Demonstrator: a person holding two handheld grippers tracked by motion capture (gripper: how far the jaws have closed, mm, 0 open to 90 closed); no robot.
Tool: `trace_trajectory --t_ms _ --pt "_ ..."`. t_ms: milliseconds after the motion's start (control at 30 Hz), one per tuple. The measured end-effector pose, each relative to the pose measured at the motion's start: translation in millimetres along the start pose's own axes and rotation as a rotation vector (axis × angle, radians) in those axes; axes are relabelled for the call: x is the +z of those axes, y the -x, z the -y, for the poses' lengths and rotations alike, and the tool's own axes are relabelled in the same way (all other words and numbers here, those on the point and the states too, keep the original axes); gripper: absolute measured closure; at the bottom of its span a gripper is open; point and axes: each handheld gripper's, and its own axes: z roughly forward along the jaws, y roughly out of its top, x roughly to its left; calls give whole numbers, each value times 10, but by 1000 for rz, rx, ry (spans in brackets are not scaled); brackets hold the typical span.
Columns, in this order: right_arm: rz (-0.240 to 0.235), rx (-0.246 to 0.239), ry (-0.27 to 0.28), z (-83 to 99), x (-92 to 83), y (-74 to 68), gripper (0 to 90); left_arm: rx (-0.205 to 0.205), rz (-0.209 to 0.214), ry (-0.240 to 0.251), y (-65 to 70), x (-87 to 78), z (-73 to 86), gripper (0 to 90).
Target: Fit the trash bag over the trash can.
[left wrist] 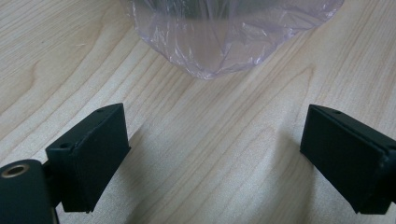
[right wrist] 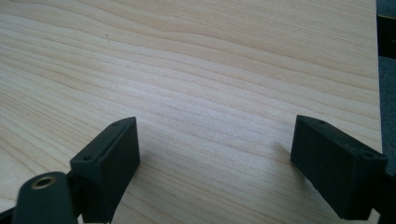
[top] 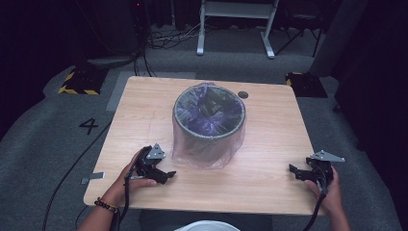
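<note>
The left gripper [left wrist: 212, 154] has its matte black, blocky jaws spread wide over bare wood, holding nothing; the crinkled hem of the clear plastic liner [left wrist: 219, 46] lies just ahead of them. The right gripper [right wrist: 215, 163] is likewise spread and empty, low over the pale wood-grain table [top: 269, 159] (well apart from the bin). The round grey bin [top: 209, 126], draped in that liner, stands mid-table. A "4" [top: 89, 126] marks the grey floor at left.

Bright, even light on the table [top: 269, 159], dark surroundings, soft shadows, slightly blurry high view.
</note>
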Motion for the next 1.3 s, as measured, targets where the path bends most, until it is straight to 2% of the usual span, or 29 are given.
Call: trace_trajectory --t_ms 333,1300 --pt "15 11 1 6 -6 -5 156 4 3 1 -6 1 -1 75" --pt "17 12 0 5 -6 -6 155 9 12 0 -17 3 -3 74"
